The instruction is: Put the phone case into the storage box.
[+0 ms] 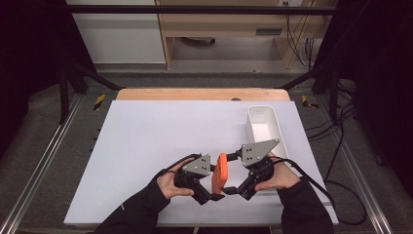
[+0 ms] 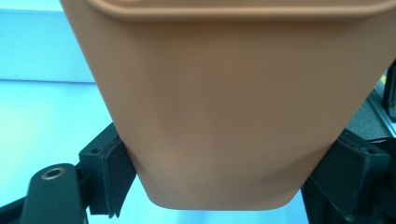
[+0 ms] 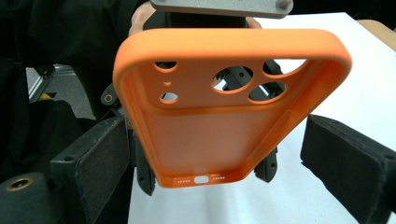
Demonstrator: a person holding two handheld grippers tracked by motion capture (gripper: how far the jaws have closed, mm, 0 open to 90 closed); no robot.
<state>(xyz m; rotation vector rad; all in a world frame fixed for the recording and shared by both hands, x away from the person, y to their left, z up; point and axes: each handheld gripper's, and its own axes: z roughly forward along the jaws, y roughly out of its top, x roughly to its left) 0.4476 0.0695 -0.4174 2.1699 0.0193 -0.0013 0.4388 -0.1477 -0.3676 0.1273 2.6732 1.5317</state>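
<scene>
An orange phone case (image 1: 221,173) was held upright above the near part of the white worktop (image 1: 146,141), between the two grippers. In the high view the left gripper (image 1: 214,196) was seen at the case's left side and the right gripper (image 1: 233,189) at its right, each carried in a hand, with dark sleeves entering from the bottom edge.

In the left gripper view the smooth back of the case (image 2: 233,102) was seen very close, and its narrow lower end was pinched between the left gripper's jaws, one pad pressed against each side edge.

In the right gripper view the hollow inside of the case (image 3: 219,126) was turned toward the camera, the camera cut-outs at the top and the port openings at the bottom rim. The right gripper's jaws were spread on either side of it. The left-hand pad appeared to lie against, or just beside, the case's edge; whether it touched could not be told. The right-hand pad stood clear of the case, with white worktop visible in the gap. The case was therefore not clamped by the right gripper.

A white oblong tray (image 1: 272,127) was set on the worktop beyond the right hand (image 1: 280,178), near the right edge.
</scene>
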